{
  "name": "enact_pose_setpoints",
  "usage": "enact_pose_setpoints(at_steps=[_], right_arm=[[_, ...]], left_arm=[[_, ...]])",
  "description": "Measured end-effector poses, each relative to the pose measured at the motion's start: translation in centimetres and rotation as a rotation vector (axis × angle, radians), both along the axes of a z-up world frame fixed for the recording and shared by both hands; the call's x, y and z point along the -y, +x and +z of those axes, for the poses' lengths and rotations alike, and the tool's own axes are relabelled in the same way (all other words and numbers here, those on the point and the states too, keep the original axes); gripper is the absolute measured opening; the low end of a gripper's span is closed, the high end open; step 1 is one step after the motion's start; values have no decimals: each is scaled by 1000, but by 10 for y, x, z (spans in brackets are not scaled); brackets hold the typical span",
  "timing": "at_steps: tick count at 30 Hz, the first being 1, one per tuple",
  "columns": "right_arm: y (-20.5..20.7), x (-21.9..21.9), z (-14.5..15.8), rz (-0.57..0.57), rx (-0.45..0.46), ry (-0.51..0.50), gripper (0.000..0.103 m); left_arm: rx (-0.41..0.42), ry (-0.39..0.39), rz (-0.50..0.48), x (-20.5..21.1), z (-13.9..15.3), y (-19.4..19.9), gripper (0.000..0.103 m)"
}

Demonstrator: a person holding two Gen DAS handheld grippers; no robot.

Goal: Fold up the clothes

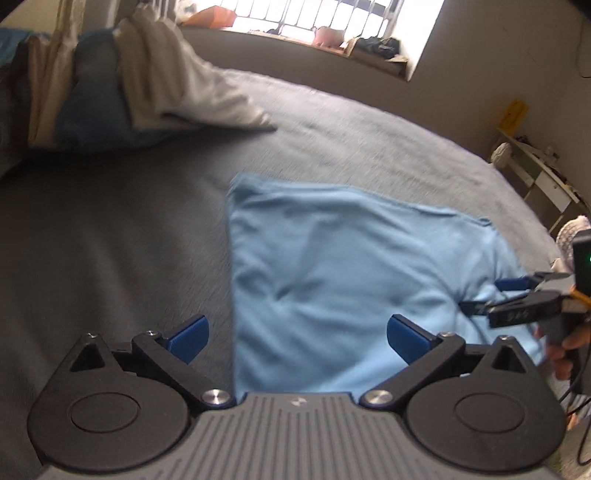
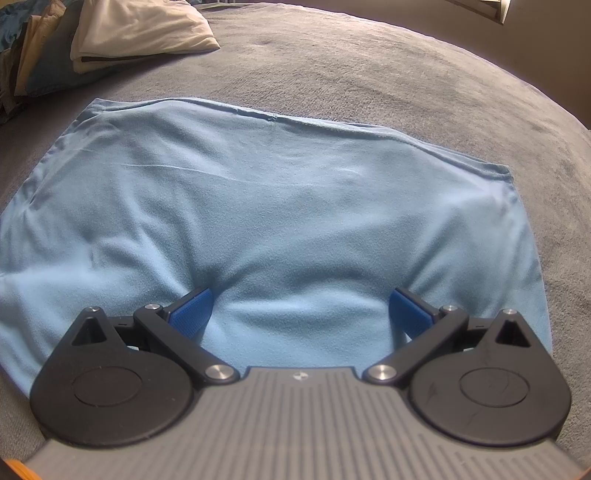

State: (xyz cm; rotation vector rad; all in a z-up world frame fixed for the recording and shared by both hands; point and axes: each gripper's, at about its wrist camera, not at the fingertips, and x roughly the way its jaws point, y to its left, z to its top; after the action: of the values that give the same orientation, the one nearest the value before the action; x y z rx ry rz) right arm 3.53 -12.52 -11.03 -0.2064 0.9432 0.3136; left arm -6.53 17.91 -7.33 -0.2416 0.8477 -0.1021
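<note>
Lying folded on the grey bed (image 2: 369, 74), the blue cloth (image 2: 277, 206) runs under both tools, its near edge hidden. Left tool (image 1: 297, 338) hovers wide over its left edge. Right tool (image 2: 301, 314) presses wide into it; a hand (image 1: 565, 350) shows, cut off.

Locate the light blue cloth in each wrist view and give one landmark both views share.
Left wrist view: the blue cloth lies centre-right on the grey bed, ahead of the open left gripper.
Right wrist view: the cloth fills the middle, spreading under the open right gripper.
Shared landmark: the cream folded pile, upper left in both.
</note>
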Motion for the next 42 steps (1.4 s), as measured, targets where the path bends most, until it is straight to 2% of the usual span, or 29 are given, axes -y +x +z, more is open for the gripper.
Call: enact_pose_setpoints(at_steps=[3,10,12,16,23,29,33,35,36,37,38,39,42], right_arm=[[0,0,0,-2,1,0,102],[-1,-1,0,-7,0,-1,102],[-1,-1,0,-9,0,-1,102],[0,-1,-1,-10,-1,2,102],[0,0,-2,-13,0,9,102],[-1,1,-2,-12,2,14,102],[-1,0,-2,-13,1,15,102],[0,0,-2,-14,-1,15,102],[0,0,-2,-15,-1,15,102],[-1,0,-2,-15,-1,16,102],[-1,1,-2,-14,2,18,102],[-1,1,-2,-13,4,20,102],[-2,4,-1,-9,12,31,102]], left_arm=[[-25,-28,17,-5,-14,0,93],[27,-45,-14,-10,-29,33,77],[33,-65,-4,-16,-32,47,67],[44,-122,15,-27,-36,67,56],[54,-223,40,-45,-42,72,34],[-33,-263,6,-47,-39,53,32],[-88,-326,-5,-41,-42,34,32],[-96,-299,-17,-30,-43,30,32],[-84,-238,-23,-21,-41,29,30],[-76,-174,-32,-11,-38,29,25],[-82,-131,-34,-5,-36,30,13],[-88,-88,-36,2,-34,32,9],[-125,-49,-29,10,-22,38,7]])
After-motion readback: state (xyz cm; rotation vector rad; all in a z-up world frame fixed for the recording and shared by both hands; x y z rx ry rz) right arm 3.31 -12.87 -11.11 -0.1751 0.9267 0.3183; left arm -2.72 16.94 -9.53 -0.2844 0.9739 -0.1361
